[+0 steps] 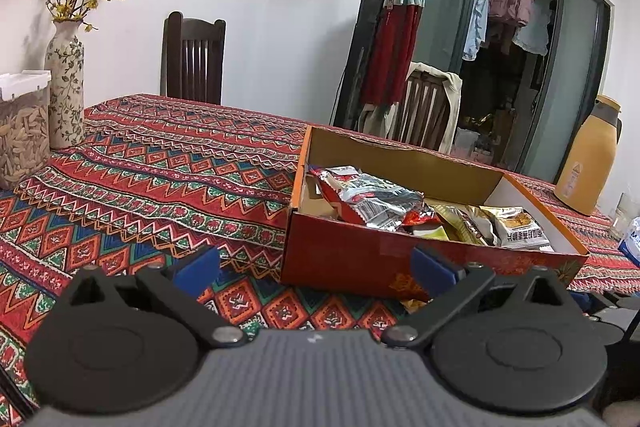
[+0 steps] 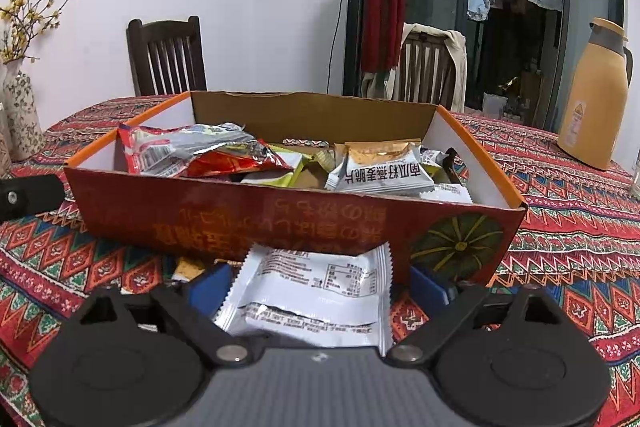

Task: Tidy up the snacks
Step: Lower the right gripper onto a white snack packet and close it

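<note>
A red cardboard box (image 1: 352, 251) with orange rims holds several snack packets (image 1: 372, 199); it also shows in the right wrist view (image 2: 280, 215) with packets (image 2: 380, 167) inside. My left gripper (image 1: 316, 267) is open and empty, low over the tablecloth at the box's near left corner. My right gripper (image 2: 320, 287) is open, its fingers on either side of a white snack packet (image 2: 316, 295) that lies in front of the box; the pads do not press it. A small orange packet (image 2: 190, 269) lies by the box's foot.
A patterned red tablecloth (image 1: 140, 167) covers the table. A flowered vase (image 1: 66, 87) and a clear jar of seeds (image 1: 22, 139) stand at the left. A yellow thermos jug (image 2: 592, 99) stands at the right. Two wooden chairs (image 1: 192, 59) stand behind the table.
</note>
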Tool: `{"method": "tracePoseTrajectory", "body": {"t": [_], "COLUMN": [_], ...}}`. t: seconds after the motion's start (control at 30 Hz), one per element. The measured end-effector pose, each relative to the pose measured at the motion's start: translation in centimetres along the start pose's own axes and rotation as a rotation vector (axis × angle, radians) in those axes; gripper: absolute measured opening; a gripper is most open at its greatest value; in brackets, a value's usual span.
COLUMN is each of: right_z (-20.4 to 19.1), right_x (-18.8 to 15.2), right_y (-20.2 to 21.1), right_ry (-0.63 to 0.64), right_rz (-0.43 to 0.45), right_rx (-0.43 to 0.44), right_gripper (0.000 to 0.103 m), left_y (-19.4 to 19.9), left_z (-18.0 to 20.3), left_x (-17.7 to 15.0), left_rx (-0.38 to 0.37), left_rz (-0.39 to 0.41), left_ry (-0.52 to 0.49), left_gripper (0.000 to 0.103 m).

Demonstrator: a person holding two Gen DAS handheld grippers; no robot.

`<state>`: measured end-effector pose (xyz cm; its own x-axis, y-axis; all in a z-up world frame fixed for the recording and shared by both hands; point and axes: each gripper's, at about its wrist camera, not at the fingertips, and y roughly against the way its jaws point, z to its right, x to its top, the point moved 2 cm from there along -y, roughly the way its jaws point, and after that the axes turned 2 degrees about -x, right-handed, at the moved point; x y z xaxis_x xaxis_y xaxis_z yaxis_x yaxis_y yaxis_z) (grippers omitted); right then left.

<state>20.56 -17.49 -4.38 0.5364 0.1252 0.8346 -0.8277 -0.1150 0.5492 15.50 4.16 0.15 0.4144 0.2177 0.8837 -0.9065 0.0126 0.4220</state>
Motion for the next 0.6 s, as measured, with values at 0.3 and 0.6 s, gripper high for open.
{"method": "tracePoseTrajectory", "body": {"t": [0.3,0.6], "right_z": [-0.4,0.3], "right_x": [-0.3,0.0], "right_y": [0.2,2.4], "right_ry": [0.02,-0.003], "right_rz": [0.015,0.105], "right_rx": [0.005,0.031], "right_gripper": [0.046,0.015], "left_y": [-0.1,-0.6], "left_z": [-0.1,-0.3], "left_x": [0.0,-0.1], "left_rx": [-0.002,0.003], "left_rz": [-0.008,-0.029], "left_ry": [0.005,0.014], "left_gripper": [0.103,0.103]}}
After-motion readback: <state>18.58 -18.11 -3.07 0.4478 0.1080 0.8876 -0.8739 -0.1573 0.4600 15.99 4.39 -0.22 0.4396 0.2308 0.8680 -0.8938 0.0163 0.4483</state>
